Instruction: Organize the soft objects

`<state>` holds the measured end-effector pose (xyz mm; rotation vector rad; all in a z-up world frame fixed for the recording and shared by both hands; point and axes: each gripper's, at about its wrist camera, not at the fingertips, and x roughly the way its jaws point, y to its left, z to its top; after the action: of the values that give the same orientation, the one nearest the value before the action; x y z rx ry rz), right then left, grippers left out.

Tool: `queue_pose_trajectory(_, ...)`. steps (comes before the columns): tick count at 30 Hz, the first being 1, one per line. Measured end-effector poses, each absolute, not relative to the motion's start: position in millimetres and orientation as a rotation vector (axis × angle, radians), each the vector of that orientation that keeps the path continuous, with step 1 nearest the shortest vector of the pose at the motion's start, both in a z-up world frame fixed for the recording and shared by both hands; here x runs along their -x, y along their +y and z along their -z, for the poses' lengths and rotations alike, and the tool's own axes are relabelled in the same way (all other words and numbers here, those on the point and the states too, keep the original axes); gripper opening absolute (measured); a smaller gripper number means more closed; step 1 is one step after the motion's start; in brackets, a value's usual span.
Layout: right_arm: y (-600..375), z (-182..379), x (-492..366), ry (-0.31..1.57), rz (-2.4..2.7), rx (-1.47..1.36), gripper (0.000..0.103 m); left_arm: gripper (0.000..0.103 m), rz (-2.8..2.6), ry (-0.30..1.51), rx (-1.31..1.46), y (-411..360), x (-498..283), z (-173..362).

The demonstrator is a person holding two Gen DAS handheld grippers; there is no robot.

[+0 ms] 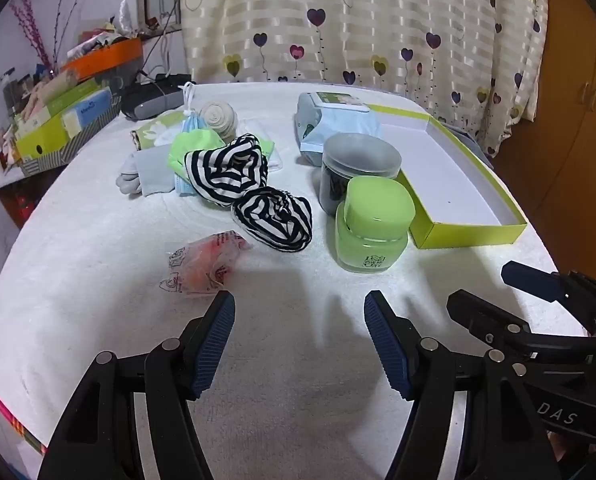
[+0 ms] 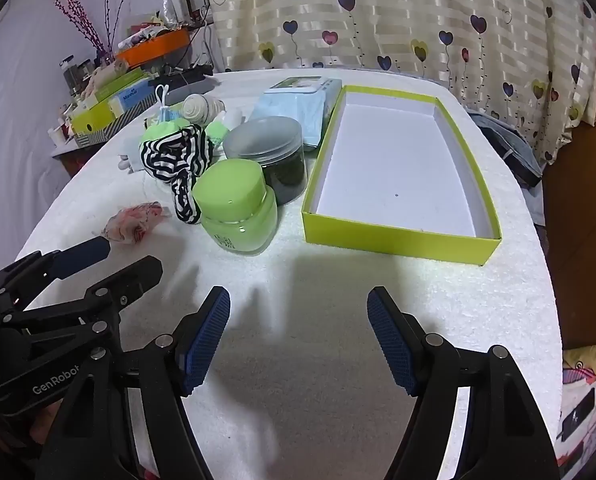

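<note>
We read this as the very start of the sorting: nothing soft had yet gone into the green box [image 2: 398,240], which lay bare at two o'clock from the right gripper [image 2: 298,312]. Both grippers hovered over the white-covered table [image 1: 98,280], tilted downward; the right gripper's jaws stood wide apart and released, with nothing between them, and the left gripper [image 1: 300,312] was likewise spread and empty. The soft things sat in a heap at about eleven o'clock from the left gripper: two striped cloth bundles [image 1: 234,168], a grey sock [image 1: 138,176], a light-green cloth [image 1: 190,148] and a rolled beige cloth [image 1: 218,118] behind them. Nearest, just beyond the left gripper's left finger, lay a crumpled pink-and-white wrapper [image 1: 202,264]. A green jar [image 1: 374,228] and a dark lidded jar [image 1: 358,168] stood between the heap and the box. In our judgement the next move called for reaching forward with the left gripper, closing on one soft piece, most easily the nearer striped bundle, and carrying it past the jars toward the box without knocking them.
</note>
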<state>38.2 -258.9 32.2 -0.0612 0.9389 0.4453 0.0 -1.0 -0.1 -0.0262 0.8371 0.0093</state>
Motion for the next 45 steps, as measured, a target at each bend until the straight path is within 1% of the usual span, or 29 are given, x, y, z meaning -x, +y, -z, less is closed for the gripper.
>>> queue_pose_trajectory(13,-253,-34,-41,0.936,-0.469,0.062,0.072,0.068,-0.020,0.849,0.043,3,-6,8)
queue_pose_trajectory(45,-243,-38,-27,0.915,-0.535,0.073,0.072,0.068,-0.058,0.838,0.067,15,4,-1)
